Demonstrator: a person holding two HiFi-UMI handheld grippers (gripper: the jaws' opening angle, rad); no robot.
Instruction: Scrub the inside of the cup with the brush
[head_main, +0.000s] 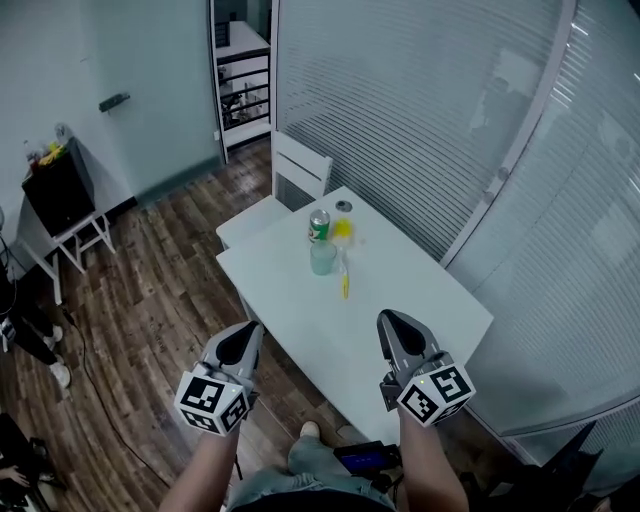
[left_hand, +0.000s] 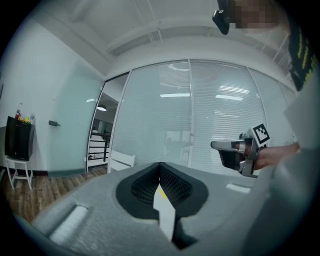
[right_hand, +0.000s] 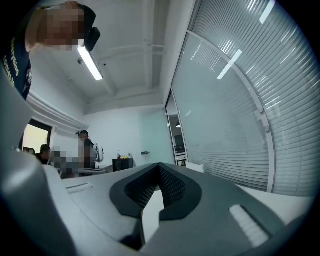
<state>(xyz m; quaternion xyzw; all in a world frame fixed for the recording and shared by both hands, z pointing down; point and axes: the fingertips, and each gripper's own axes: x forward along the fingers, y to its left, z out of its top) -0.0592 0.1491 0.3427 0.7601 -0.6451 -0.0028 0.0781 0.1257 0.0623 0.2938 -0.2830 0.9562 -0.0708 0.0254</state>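
Observation:
On the white table (head_main: 420, 300) a clear cup (head_main: 323, 258) stands just in front of a green can (head_main: 319, 224). Beside them to the right lies a yellow brush (head_main: 345, 272), its handle pointing toward me. My left gripper (head_main: 248, 335) hovers off the table's near left edge, jaws shut and empty. Over the table's near end my right gripper (head_main: 389, 322) is likewise shut with nothing in it. Both sit well short of the cup. The left gripper view shows the left gripper (left_hand: 160, 166) shut and the right gripper (left_hand: 234, 152) off to the right. The right gripper (right_hand: 160, 167) shows closed in its own view.
A white chair (head_main: 298, 172) stands at the table's far end, with a small dark round thing (head_main: 343, 206) on the table near it. A glass wall with blinds (head_main: 430, 120) runs along the right. A black cabinet (head_main: 58, 190) sits at the left wall. People (right_hand: 87, 150) stand far off.

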